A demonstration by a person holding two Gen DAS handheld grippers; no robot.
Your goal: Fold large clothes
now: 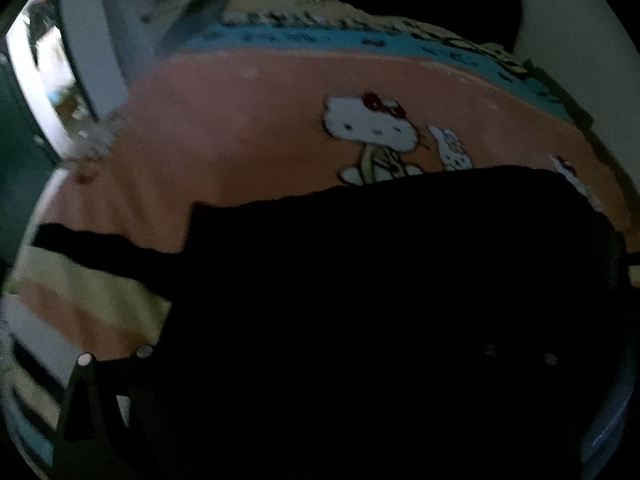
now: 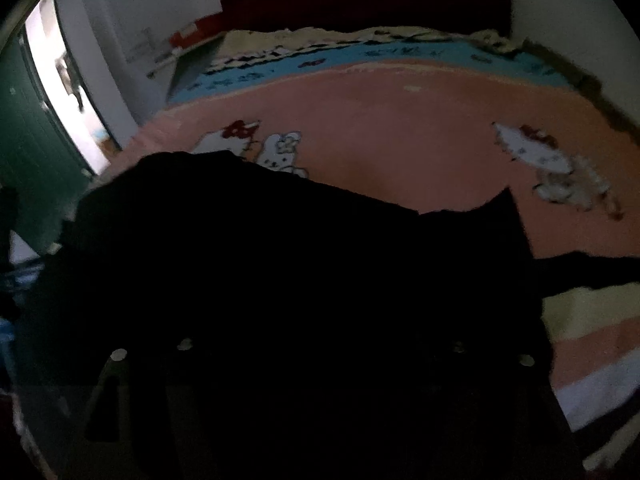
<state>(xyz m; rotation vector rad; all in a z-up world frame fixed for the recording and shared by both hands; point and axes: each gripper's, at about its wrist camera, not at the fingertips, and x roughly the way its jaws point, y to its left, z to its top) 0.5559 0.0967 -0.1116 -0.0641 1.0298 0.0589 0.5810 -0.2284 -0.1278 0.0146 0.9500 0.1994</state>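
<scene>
Black garment (image 1: 360, 280) on pink blanket (image 1: 240, 128), doorway (image 2: 60, 80) perhaps clearer rightward

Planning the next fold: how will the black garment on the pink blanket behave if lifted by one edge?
Probably floppy: the black garment lies flat, following the pink blanket. Its long strip would likely trail and drag. It looks thin, so probably light.

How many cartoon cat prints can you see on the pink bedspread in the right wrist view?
2. One cat print sits just above the black garment, partly covered by it; the other cat print is at far right. More may be hidden under the garment.
</scene>
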